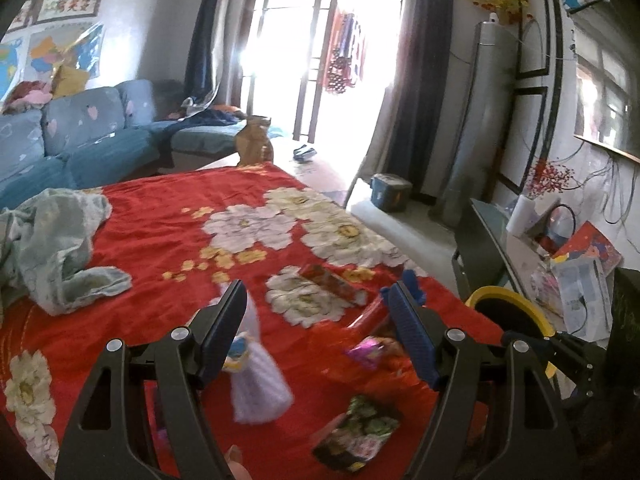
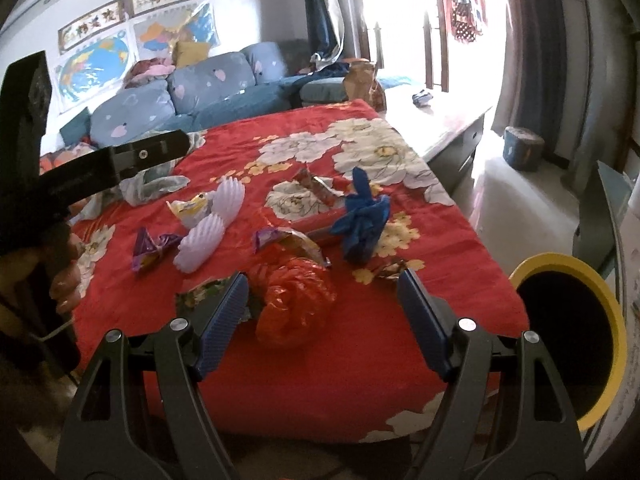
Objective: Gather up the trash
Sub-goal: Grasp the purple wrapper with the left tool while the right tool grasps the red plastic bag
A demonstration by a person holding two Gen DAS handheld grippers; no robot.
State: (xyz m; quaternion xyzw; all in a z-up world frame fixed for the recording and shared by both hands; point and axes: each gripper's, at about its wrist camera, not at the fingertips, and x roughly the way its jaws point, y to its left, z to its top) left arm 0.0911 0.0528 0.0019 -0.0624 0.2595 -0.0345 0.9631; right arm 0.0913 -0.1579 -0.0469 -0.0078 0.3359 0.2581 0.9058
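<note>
Here, the right gripper (image 2: 322, 298) is held wide open and empty, with a crumpled red plastic bag (image 2: 294, 300) lying on the red floral cloth (image 2: 360, 380) between its fingers, untouched. The left gripper (image 1: 316, 320) is likewise spread and empty above scattered wrappers. Farther right, a yellow-rimmed bin (image 2: 600, 284) is seen.

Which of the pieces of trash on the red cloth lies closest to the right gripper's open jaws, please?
The crumpled red plastic bag, lying just ahead of the right gripper; the blue glove and white foam nets sit farther back.
</note>
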